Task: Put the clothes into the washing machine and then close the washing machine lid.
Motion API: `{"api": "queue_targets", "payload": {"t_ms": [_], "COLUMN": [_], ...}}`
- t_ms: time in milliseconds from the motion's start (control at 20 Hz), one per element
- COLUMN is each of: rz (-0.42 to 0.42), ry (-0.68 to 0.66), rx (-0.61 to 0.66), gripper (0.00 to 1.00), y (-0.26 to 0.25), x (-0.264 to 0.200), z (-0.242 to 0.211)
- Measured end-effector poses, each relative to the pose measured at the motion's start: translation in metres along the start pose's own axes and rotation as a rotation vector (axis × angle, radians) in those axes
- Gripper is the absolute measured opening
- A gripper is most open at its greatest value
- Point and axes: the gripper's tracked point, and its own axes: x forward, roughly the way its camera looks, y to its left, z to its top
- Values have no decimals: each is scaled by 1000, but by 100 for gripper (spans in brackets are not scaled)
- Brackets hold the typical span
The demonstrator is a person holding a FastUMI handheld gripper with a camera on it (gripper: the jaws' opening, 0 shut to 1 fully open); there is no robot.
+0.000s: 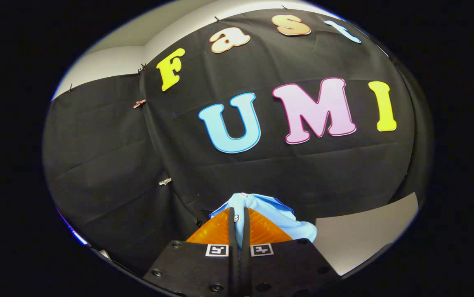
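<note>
Blue cloth [261, 210] – soft, crumpled – pinched between tongs [239, 218].

The gripper [239, 220] has its two fingers [216, 231] closed together on a garment [261, 206], a thin fold of it pinched between them. The rest of the garment bunches just ahead of the fingertips and spills to their right. Beyond it hangs the booth wall [137, 165] (cloth, well behind). A flat surface [364, 231] lies to the right of the fingers, lower down.

The tool [239, 225] is raised — its orange fingers [216, 231] pinched together on light-blue cloth [270, 210]
</note>
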Motion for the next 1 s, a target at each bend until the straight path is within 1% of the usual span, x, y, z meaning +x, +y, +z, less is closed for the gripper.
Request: {"api": "queue_targets", "payload": {"t_ms": [150,300,400,500,650,1000], "rz": [33,33,28,11,-13,-123], "ry": [28,46,72,106,151,214], "rx": [16,12,10,-2,14,17], "gripper": [5,5,5,5,5,5], "y": [29,46,53,56,54,28], "x": [17,33,46,59,79,124], "z": [-18,-38,-60,-85,-122,-203]}}
